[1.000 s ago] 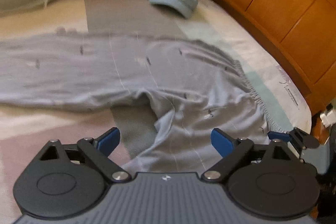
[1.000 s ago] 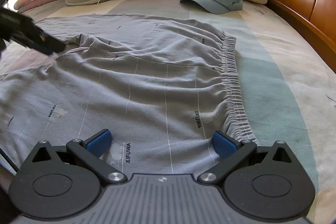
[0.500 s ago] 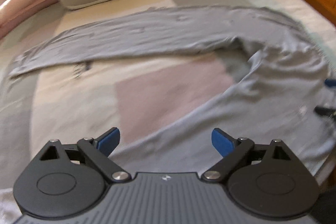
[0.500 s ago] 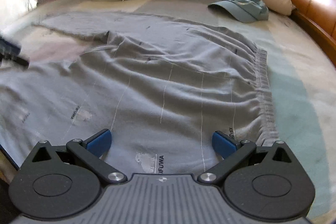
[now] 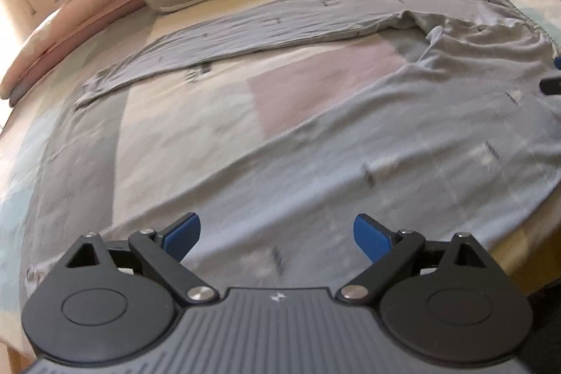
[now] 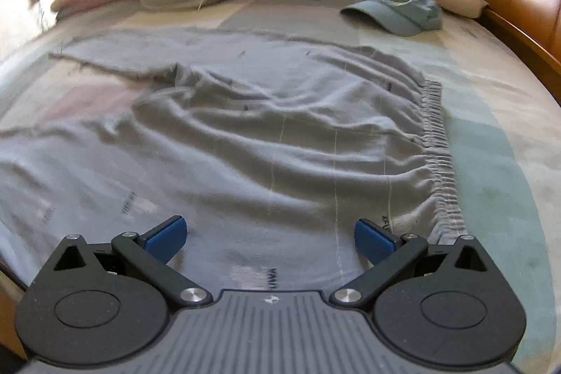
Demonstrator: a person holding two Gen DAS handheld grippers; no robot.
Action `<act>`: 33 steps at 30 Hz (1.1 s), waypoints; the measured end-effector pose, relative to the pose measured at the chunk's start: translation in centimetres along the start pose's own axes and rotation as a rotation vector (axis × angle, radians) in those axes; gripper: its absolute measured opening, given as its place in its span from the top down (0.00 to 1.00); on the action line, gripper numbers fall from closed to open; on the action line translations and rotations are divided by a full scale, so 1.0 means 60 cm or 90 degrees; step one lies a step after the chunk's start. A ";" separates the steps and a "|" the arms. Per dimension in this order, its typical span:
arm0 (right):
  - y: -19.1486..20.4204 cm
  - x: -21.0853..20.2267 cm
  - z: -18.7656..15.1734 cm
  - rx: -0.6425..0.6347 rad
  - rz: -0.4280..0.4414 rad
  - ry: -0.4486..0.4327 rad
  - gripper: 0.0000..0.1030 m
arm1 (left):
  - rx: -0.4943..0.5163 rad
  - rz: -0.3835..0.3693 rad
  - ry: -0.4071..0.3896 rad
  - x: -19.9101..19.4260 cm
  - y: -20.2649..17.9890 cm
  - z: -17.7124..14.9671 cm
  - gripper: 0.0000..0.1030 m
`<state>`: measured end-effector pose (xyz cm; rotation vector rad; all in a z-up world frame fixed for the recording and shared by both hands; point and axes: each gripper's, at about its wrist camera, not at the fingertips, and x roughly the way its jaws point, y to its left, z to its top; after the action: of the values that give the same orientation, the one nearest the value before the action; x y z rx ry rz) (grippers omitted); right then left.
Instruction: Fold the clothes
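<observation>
grey trousers (image 5: 350,142) blurred; near leg cut off below.

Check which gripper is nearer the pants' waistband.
Right. The right gripper hovers, jaws open, over the pants close beside the waistband. The left gripper, also open, sits over a leg, with the waistband far off to its right.

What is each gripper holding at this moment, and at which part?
Nothing is held. The left gripper and the right gripper both have their jaws wide apart over the grey trousers, with no cloth between them.
</observation>
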<state>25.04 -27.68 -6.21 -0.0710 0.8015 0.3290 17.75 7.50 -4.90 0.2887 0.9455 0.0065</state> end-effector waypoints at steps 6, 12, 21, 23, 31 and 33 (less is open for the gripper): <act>0.082 -0.050 -0.035 -0.046 -0.010 -0.053 0.00 | -0.003 0.012 -0.066 -0.004 0.013 -0.059 0.09; 0.151 -0.040 -0.097 -0.079 -0.066 -0.080 0.00 | -0.076 -0.037 -0.118 0.001 0.036 -0.106 0.08; 0.160 -0.077 -0.123 -0.035 -0.059 -0.147 0.00 | -0.108 -0.071 -0.214 -0.038 0.051 -0.143 0.08; 0.189 -0.076 -0.109 -0.063 -0.050 -0.167 0.00 | -0.104 -0.068 -0.230 -0.031 0.045 -0.126 0.08; 0.273 -0.018 -0.097 -0.096 -0.058 -0.110 0.00 | -0.145 -0.068 -0.194 -0.005 0.014 -0.152 0.06; 0.260 -0.024 -0.105 -0.057 -0.042 -0.110 0.00 | -0.142 -0.065 -0.189 -0.014 0.010 -0.161 0.06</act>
<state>14.79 -14.47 -8.62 -0.1510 0.6110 0.3038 9.58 10.30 -9.38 0.0326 0.6554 -0.0235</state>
